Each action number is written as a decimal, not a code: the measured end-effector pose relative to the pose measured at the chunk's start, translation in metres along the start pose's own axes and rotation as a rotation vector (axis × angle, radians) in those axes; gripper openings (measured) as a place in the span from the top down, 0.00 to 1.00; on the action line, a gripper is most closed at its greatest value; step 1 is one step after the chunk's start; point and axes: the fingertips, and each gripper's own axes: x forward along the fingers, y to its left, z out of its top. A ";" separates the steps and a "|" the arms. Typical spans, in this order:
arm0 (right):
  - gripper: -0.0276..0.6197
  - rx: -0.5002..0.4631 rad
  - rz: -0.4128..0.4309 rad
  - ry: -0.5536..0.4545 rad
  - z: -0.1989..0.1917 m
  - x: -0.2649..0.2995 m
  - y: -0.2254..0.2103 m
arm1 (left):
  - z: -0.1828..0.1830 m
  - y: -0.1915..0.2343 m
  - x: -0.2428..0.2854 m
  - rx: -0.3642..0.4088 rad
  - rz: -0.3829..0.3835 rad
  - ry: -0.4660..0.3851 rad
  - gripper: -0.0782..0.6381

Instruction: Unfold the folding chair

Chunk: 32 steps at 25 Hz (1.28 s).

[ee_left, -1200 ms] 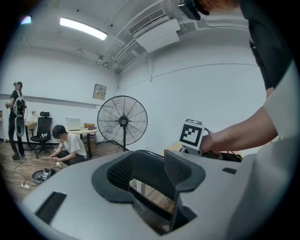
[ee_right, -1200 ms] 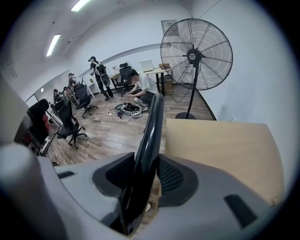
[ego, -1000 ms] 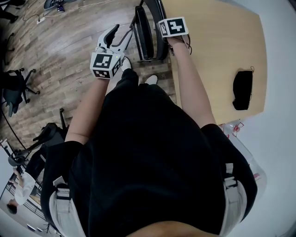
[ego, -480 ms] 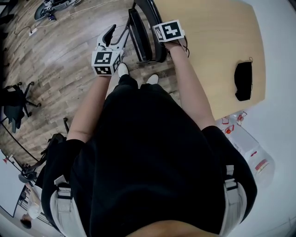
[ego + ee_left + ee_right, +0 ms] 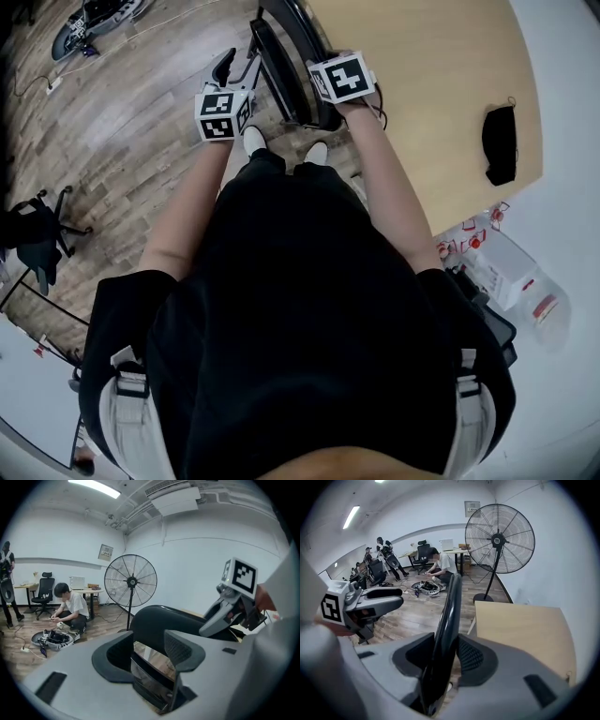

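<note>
Head view: we find the folding chair (image 5: 305,66) standing on the wooden floor (image 5: 131,122), just beside the edge of the worktop (image 5: 441,112) and directly ahead of the person's feet. It is not yet opened. Its two dark panels stand close together and nearly parallel, their top edges running away from the person. The backrest is on the worktop side and the seat on the open-floor side.

Right gripper view: the right claw (image 5: 445,656) is clamped on the upper edge of the backrest (image 5: 451,606). The panel passes edge-on between both pads and rises past them.

Left gripper view: the left claw (image 5: 150,654) is closed on the seat (image 5: 149,681), whose glossy edge fills the gap between the pads. The backrest shows beyond as a dark curve.

Assessment: each hand holds the panel nearer to it, so no crossing of arms is needed. We judge the pivot to run parallel to the top edges. The coming move therefore turns on drawing the seat sideways and down toward the open floor, away from the backrest, while the right claw keeps the backrest upright. The worktop blocks travel on the right, so all clearance lies to the left.
</note>
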 end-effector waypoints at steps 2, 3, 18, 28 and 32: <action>0.73 0.002 -0.007 0.001 0.001 0.000 0.002 | -0.010 0.008 0.011 -0.022 0.009 0.030 0.61; 0.73 0.004 -0.010 0.002 0.002 0.001 0.004 | -0.015 0.013 0.016 -0.039 0.015 0.046 0.61; 0.74 0.047 -0.042 -0.023 0.012 0.006 0.029 | -0.100 0.062 0.091 -0.305 0.100 0.269 0.57; 0.75 0.059 -0.079 -0.015 0.014 0.009 0.033 | -0.143 0.069 0.139 -0.419 0.141 0.391 0.51; 0.75 0.077 -0.073 -0.025 0.015 0.011 0.037 | -0.161 0.069 0.157 -0.460 0.172 0.431 0.49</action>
